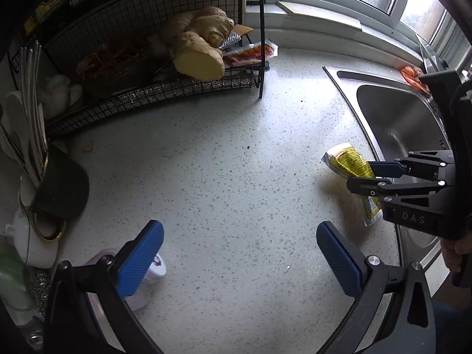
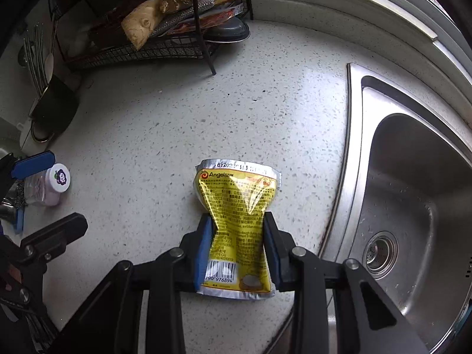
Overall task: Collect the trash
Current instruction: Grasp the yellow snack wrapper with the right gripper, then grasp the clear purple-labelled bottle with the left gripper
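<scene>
A yellow foil packet (image 2: 237, 215) with a barcode is pinched at its waist between the blue pads of my right gripper (image 2: 237, 230), crumpling inward, above the speckled counter (image 2: 177, 118). From the left wrist view the same yellow packet (image 1: 349, 165) hangs in the right gripper (image 1: 368, 175) beside the sink. My left gripper (image 1: 239, 253) stands open over bare counter, nothing between its fingers. A small purple-lidded bottle (image 2: 56, 183) lies next to the left gripper's finger (image 2: 32, 163); that bottle (image 1: 153, 268) shows behind the left finger.
A steel sink (image 2: 413, 206) fills the right side. A black wire rack (image 1: 147, 88) holds ginger (image 1: 197, 47), a grater and a red wrapper (image 1: 250, 53). A dark utensil cup (image 1: 62, 185) stands left. An orange wrapper (image 1: 413, 76) lies behind the sink.
</scene>
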A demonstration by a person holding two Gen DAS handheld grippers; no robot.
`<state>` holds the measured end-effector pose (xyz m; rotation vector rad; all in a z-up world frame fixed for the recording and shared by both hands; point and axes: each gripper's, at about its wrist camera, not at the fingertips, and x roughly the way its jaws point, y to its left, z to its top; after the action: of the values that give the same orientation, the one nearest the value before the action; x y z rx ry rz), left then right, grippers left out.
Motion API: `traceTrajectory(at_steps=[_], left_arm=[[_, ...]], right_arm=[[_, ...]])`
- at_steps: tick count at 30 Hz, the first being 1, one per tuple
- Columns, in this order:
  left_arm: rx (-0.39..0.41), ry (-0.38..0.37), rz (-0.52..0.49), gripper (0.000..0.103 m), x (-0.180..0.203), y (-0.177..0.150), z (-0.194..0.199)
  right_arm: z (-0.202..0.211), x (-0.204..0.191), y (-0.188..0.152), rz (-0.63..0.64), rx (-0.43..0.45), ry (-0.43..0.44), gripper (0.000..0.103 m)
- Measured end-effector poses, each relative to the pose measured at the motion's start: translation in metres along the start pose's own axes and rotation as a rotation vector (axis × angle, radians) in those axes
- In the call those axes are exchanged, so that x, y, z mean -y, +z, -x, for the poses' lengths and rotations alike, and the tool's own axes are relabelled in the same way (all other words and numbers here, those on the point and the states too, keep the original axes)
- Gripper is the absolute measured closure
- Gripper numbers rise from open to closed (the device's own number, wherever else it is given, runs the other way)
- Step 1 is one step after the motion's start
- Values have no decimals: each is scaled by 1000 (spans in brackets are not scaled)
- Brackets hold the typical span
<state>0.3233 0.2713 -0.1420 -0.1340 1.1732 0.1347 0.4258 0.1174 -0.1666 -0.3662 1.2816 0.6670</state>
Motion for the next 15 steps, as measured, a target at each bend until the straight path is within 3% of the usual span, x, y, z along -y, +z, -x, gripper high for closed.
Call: traceTrajectory(at_steps=[11,15], left_arm=[[-38,50,-258,0,-45,-41,33],[-104,82,-327,0,-71,-54,29]], right_arm=[[37,-14,-30,-23,28,60,72],[42,-15,-41,-39,25,74,72]])
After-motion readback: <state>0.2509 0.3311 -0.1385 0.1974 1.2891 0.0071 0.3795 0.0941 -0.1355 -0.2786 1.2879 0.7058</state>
